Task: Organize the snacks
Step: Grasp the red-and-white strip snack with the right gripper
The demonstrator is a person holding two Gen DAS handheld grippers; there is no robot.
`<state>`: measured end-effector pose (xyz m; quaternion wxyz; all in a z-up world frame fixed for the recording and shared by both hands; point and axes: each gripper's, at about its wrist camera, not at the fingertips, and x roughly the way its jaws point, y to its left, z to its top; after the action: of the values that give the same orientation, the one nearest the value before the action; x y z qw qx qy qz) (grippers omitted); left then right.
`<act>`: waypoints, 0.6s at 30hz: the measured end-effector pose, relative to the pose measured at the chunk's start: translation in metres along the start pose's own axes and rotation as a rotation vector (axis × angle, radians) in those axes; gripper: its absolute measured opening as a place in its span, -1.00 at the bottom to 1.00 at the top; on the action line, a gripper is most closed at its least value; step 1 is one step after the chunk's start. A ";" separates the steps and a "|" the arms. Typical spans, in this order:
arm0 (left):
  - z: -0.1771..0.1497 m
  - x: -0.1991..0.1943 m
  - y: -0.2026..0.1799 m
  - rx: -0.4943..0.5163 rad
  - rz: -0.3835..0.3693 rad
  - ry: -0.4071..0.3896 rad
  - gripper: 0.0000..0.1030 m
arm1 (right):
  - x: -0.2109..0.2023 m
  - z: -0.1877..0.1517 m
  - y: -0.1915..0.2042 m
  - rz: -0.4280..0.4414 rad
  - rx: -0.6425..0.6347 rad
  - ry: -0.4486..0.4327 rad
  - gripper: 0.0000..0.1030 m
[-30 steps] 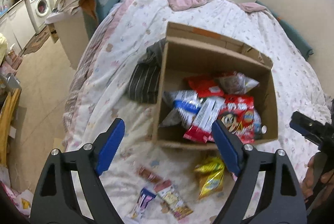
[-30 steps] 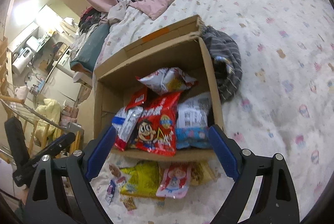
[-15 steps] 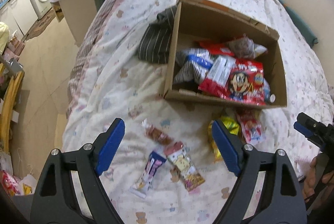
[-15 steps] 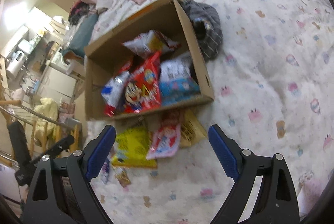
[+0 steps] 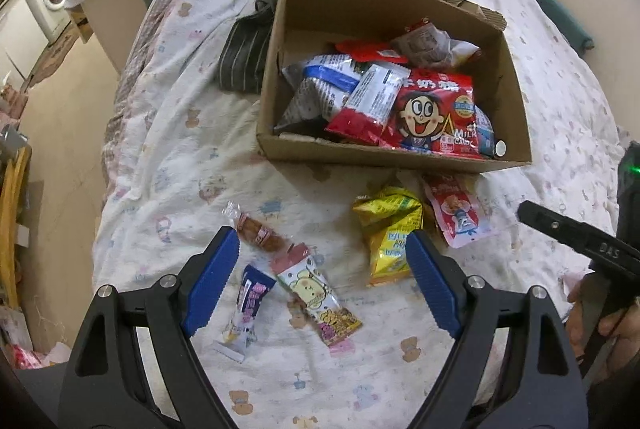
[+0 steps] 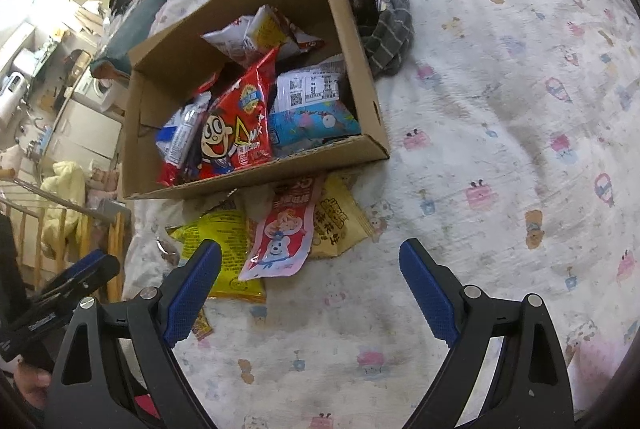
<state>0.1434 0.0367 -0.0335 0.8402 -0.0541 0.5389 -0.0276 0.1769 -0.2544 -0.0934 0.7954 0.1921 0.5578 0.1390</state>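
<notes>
Crinkly foil wrappers lie loose on the soft bed, in front of the cardboard box [image 5: 392, 157]: small bars near the left hand-held gripper [image 5: 320, 279], a yellow bag [image 6: 224, 245] near the right hand-held gripper [image 6: 310, 287]. Both hand-held grippers gape wide and empty. A closing pinch could snag the quilt [image 6: 500, 133] or squirt a slick packet sideways.

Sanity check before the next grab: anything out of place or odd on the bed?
Yes. Several snacks lie loose on the bedspread outside the cardboard box: a yellow bag, a pink pouch and three small bars. The pouch overlaps the yellow bag. Nothing looks torn or spilled.
</notes>
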 end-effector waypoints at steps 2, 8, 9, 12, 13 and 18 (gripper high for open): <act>0.003 0.001 0.003 -0.006 0.010 -0.004 0.61 | 0.006 0.003 0.001 -0.008 0.008 0.011 0.80; 0.007 0.004 0.029 -0.120 -0.035 0.011 0.61 | 0.020 0.013 0.007 -0.051 0.013 0.023 0.80; 0.008 0.004 0.036 -0.144 -0.038 0.007 0.61 | 0.026 0.014 0.009 -0.055 0.007 0.040 0.80; 0.008 0.006 0.050 -0.179 -0.029 0.013 0.61 | 0.044 0.014 0.018 -0.074 -0.015 0.091 0.80; 0.007 0.006 0.053 -0.188 -0.031 0.016 0.61 | 0.051 0.015 0.022 -0.083 -0.030 0.106 0.80; 0.004 0.012 0.068 -0.224 -0.027 0.032 0.61 | 0.076 0.017 0.038 -0.080 -0.097 0.174 0.34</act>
<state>0.1507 0.1034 -0.0508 0.8196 -0.1544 0.5513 0.0206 0.2189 -0.1899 -0.1344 0.7572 0.1182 0.6247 0.1498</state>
